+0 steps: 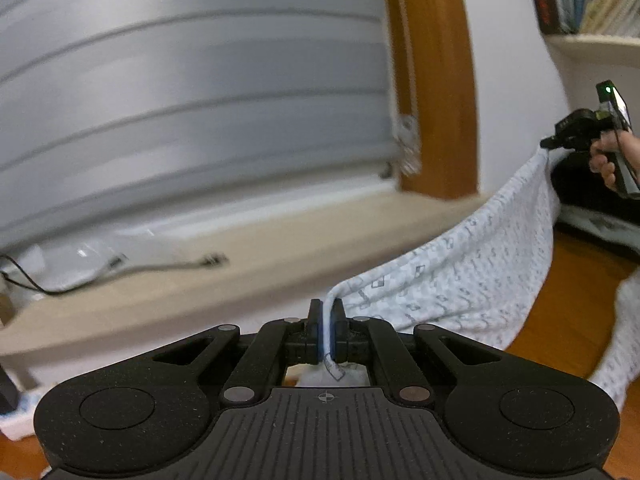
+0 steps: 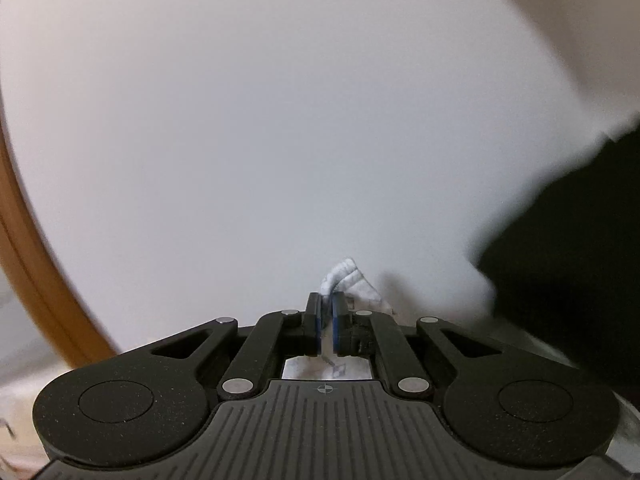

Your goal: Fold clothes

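The left tool was clamped on an edge of the cloth; the right tool likewise pinched a bunched corner of it. From the left wrist view, the patterned white cloth hung stretched between the two tools, raised off the wooden surface. In my judgement the step in hand was lifting and spreading the garment; next it should be laid flat, kept taut and level, before any fold. Books on the shelf bore no readable writing.
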Motion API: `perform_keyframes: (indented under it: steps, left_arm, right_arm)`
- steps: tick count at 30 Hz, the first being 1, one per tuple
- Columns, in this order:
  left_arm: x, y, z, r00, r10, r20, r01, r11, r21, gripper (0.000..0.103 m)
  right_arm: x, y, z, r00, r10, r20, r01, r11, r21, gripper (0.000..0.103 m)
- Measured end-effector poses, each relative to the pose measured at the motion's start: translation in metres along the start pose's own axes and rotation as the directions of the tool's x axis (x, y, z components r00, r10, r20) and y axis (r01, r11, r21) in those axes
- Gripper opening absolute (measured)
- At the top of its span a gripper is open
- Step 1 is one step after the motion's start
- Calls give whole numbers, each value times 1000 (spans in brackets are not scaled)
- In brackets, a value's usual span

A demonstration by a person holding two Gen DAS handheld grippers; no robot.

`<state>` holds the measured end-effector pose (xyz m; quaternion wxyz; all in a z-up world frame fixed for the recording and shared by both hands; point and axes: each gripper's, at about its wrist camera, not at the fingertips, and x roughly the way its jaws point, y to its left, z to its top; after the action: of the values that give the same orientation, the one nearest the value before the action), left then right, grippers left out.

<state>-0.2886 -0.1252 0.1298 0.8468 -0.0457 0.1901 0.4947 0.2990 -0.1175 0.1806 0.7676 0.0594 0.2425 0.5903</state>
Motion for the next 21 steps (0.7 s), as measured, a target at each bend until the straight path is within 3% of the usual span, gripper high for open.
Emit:
perform_keyframes:
  steps: [5,8,11,13,15,17,18,19,21]
  left_arm:
    - [-18,-9,11,999,24,49,-25,999,24,3]
    - [-18,-22,8,999,-26,26,25,999,41,3]
    - [-10,-40,-6,993,-114,-44,116,992,52,4]
    - [-4,-54,-20,977,-187,-104,192,980,46,5]
    - [0,-65,-35,955,-250,-159,260,965,44,7]
    - [1,-73,-45,940,-283,-191,297,954,50,10]
    - [1,-74,-47,937,-287,-197,303,952,52,11]
    - [1,-76,-49,935,-291,-202,307,950,53,15]
    - [1,-72,-48,937,-289,-196,303,952,44,18]
  right_arm:
    - [-20,29,39,980,77,186,-72,997,-35,6]
    - [-35,11,38,981,42,191,-29,997,-72,6]
    - [-41,-33,11,992,-64,112,73,994,-79,6]
    - [-44,-67,-16,989,-146,34,148,985,-83,6]
    - [-44,-98,-45,974,-205,-94,195,975,-104,7]
    - [-43,-118,-66,947,-247,-208,222,966,-133,10]
    - [-46,-122,-72,936,-276,-218,246,957,-156,14]
    - [-49,-126,-78,925,-306,-227,269,946,-180,27]
    - [-54,-123,-79,930,-293,-220,254,949,-189,34]
